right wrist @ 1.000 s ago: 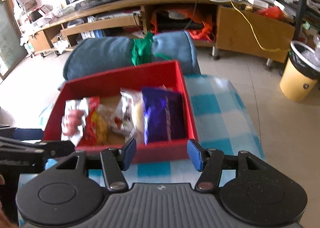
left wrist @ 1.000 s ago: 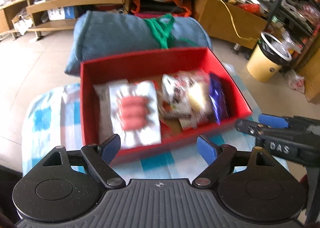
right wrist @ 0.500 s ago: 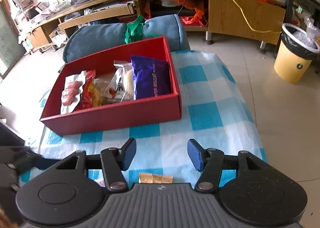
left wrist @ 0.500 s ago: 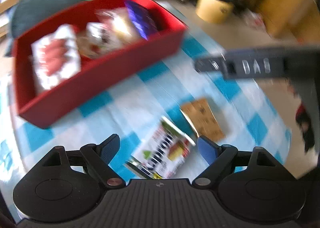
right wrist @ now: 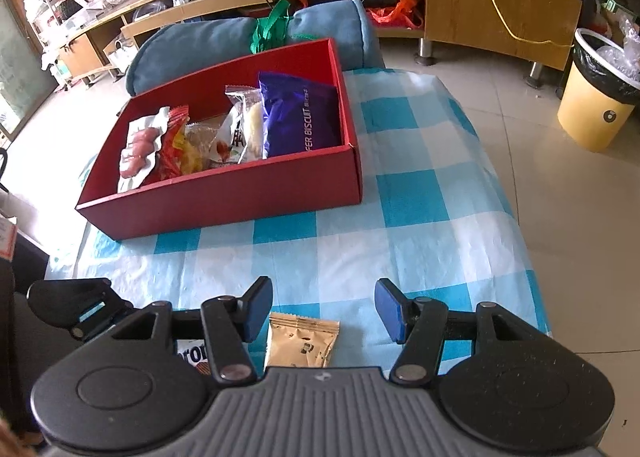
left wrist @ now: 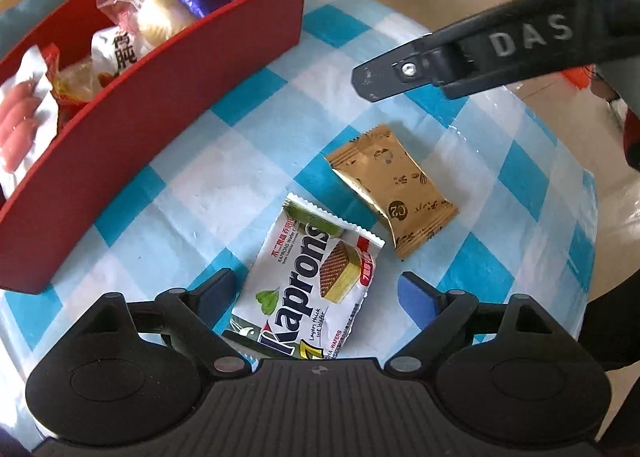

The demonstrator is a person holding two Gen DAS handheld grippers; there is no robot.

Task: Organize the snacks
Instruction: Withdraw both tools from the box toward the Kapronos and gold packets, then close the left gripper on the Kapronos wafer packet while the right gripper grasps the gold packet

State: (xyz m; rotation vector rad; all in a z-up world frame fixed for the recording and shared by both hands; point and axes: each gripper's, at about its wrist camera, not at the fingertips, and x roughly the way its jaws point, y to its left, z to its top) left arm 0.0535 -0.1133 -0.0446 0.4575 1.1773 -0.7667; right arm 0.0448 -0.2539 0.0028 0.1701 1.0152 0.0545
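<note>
A red box (left wrist: 168, 93) (right wrist: 256, 193) on the blue checked cloth holds several snack packs, among them a purple biscuit bag (right wrist: 304, 117). Two packs lie loose on the cloth: a white Kaprons wafer pack (left wrist: 312, 289) and a gold sachet (left wrist: 388, 185) (right wrist: 302, 341). My left gripper (left wrist: 320, 295) points down over the wafer pack, open, its blue pads on either side of the pack and clear of it. My right gripper (right wrist: 324, 307) is open just above the gold sachet with nothing between its pads. One of its arms (left wrist: 480, 53) crosses the left wrist view.
A rolled blue cushion (right wrist: 248, 37) tied with green cord lies behind the box. A yellow bin (right wrist: 596, 97) stands on the tiled floor to the right. Low wooden shelving (right wrist: 480, 5) runs along the back. The cloth's right edge drops off near the sachet.
My left gripper swung down and rolled from facing the box to hanging over the wafer pack. My right gripper drew back from the box, bringing the gold sachet into view below it.
</note>
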